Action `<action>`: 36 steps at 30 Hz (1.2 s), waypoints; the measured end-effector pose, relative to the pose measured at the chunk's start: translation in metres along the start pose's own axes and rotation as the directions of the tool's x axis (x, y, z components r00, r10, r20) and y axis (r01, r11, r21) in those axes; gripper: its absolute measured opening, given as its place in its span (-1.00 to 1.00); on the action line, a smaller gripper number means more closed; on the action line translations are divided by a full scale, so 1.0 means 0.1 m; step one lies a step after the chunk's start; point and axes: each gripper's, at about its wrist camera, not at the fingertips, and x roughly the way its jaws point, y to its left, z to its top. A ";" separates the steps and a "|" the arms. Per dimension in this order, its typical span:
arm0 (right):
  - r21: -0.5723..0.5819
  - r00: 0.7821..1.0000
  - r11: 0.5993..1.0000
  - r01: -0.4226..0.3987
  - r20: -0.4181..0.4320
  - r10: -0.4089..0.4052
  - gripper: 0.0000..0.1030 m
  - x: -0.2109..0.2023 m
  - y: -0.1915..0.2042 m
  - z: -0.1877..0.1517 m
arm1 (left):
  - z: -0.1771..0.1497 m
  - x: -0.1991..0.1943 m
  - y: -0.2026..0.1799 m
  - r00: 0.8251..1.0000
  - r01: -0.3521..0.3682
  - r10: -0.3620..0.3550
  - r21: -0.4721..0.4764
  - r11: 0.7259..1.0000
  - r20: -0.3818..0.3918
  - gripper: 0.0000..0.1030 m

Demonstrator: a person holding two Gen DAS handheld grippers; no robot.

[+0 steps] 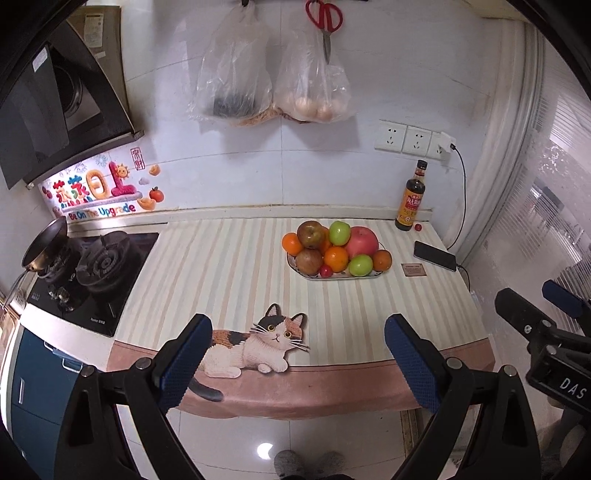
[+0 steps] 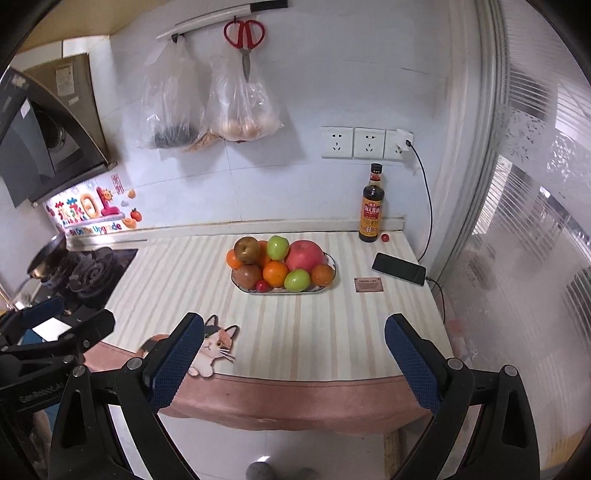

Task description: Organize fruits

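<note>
An oval plate (image 1: 334,277) (image 2: 330,258) on the striped counter mat holds piled fruit: a big red apple (image 1: 362,240) (image 2: 304,255), green apples (image 1: 339,232) (image 2: 277,246), oranges (image 1: 336,258) (image 2: 275,273), brown pears (image 1: 311,233) (image 2: 246,250) and a small red fruit (image 1: 325,271) (image 2: 262,285). A loose small red fruit (image 1: 417,227) (image 2: 385,237) lies by the sauce bottle. My left gripper (image 1: 297,362) is open and empty at the counter's front edge. My right gripper (image 2: 293,360) is open and empty too, well short of the plate. It also shows at the right of the left wrist view (image 1: 546,325).
A dark sauce bottle (image 1: 410,199) (image 2: 371,206) stands at the back right. A phone (image 1: 435,255) (image 2: 399,268) on a charging cable and a small brown card (image 1: 413,270) (image 2: 368,285) lie right of the plate. A gas hob (image 1: 94,269) with a pan is at the left. Bags and scissors (image 1: 325,22) hang on the wall.
</note>
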 end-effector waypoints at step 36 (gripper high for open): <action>0.039 0.993 0.999 -0.005 -0.117 0.010 1.00 1.27 -0.32 0.30 | 0.38 1.02 -0.09 0.992 -0.078 0.077 -0.003 0.997 -0.100 0.99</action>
